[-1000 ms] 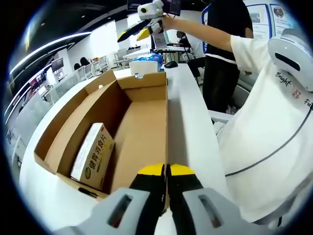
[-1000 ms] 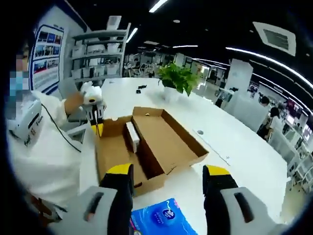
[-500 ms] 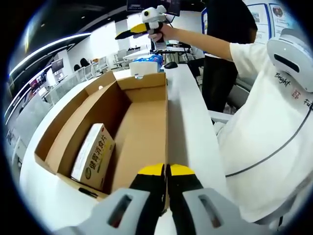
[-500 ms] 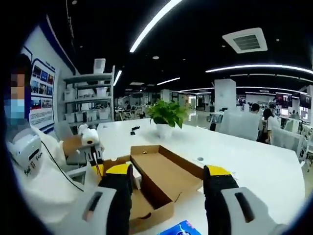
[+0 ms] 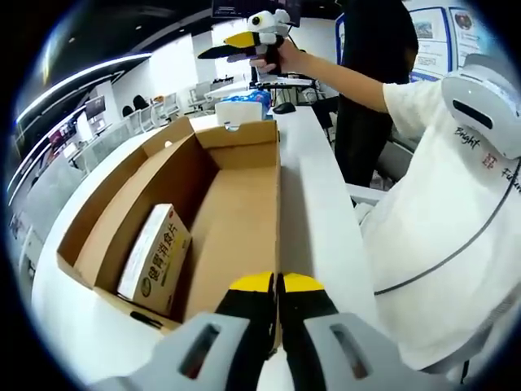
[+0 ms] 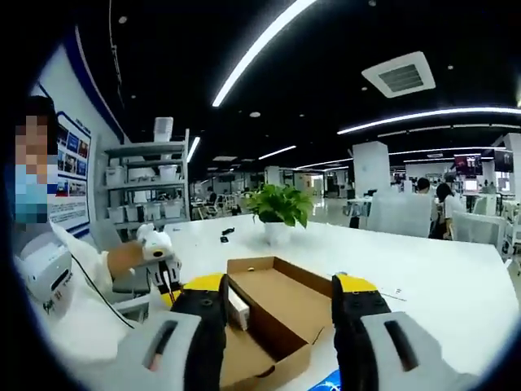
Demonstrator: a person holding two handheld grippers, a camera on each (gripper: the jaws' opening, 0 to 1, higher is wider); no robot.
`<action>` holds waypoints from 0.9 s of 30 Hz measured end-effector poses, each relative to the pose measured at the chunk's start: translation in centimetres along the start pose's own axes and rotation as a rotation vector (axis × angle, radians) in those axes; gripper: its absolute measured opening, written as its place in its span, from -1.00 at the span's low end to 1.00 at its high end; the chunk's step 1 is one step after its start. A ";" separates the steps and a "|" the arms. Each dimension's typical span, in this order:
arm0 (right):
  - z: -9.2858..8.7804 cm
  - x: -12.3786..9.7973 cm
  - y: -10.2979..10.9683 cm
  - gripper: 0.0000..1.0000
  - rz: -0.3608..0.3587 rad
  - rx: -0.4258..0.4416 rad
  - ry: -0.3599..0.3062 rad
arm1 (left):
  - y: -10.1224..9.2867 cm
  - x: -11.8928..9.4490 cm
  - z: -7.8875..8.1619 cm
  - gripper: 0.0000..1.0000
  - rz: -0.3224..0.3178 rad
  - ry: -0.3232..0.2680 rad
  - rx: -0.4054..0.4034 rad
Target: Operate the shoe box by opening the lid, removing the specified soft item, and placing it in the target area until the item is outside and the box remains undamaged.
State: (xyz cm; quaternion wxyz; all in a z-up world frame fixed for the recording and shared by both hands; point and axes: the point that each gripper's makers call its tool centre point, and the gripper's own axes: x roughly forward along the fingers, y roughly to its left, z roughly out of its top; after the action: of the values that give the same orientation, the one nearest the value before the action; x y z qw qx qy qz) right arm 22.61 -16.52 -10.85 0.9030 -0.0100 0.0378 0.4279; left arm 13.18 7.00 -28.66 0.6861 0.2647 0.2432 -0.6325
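- Left tongs (image 5: 275,285) pressed shut, gripping nothing, tips over the near edge of the box (image 5: 236,212).
- Box open on the white counter (image 5: 313,204), lid flap spread flat to one side; a small carton (image 5: 155,257) lying inside against a wall.
- Blue tissue pack (image 5: 244,99) just beyond the far end of the box, already outside; likely the soft item, so removal judged done.
- Right tongs (image 6: 277,303) spread wide, empty, raised high above the counter.
- Next, probably: lower the right tongs, leave the box walls untouched.
- Farther off: potted plant (image 6: 281,210), shelves (image 6: 151,183), people at desks; nothing blocking.
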 end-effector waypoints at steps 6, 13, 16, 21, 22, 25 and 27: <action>-1.5 0.4 0.7 0.23 -0.003 -0.066 0.044 | 0.0 0.0 0.0 -0.97 0.005 -0.001 0.003; -0.6 -0.5 0.0 -0.01 -0.091 -0.039 -0.025 | 0.0 0.0 0.0 -0.97 0.003 -0.004 0.003; -0.3 -1.2 -0.7 -0.01 -0.170 -0.082 -0.050 | -0.1 0.0 -0.1 -0.97 -0.004 -0.004 0.003; 0.5 -1.9 0.7 0.17 -0.145 -0.006 -0.096 | -0.2 -0.2 -0.2 -0.97 -0.005 -0.001 0.025; 0.4 -2.1 0.6 0.16 -0.161 -0.014 -0.092 | -0.1 -0.2 -0.3 -0.97 -0.005 0.000 0.027; -0.2 -2.5 0.4 0.07 -0.219 -0.044 -0.056 | -0.1 -0.3 -0.3 -0.97 -0.008 -0.009 0.026; -0.6 -2.7 0.2 0.06 -0.262 -0.038 -0.038 | -0.2 -0.3 -0.3 -0.97 -0.014 -0.006 0.028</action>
State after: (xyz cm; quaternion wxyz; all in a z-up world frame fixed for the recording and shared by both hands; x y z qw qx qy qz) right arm 20.77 -18.51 -11.25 0.9514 -0.0240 0.0111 0.3068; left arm 12.98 7.43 -28.67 0.6786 0.2707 0.2340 -0.6415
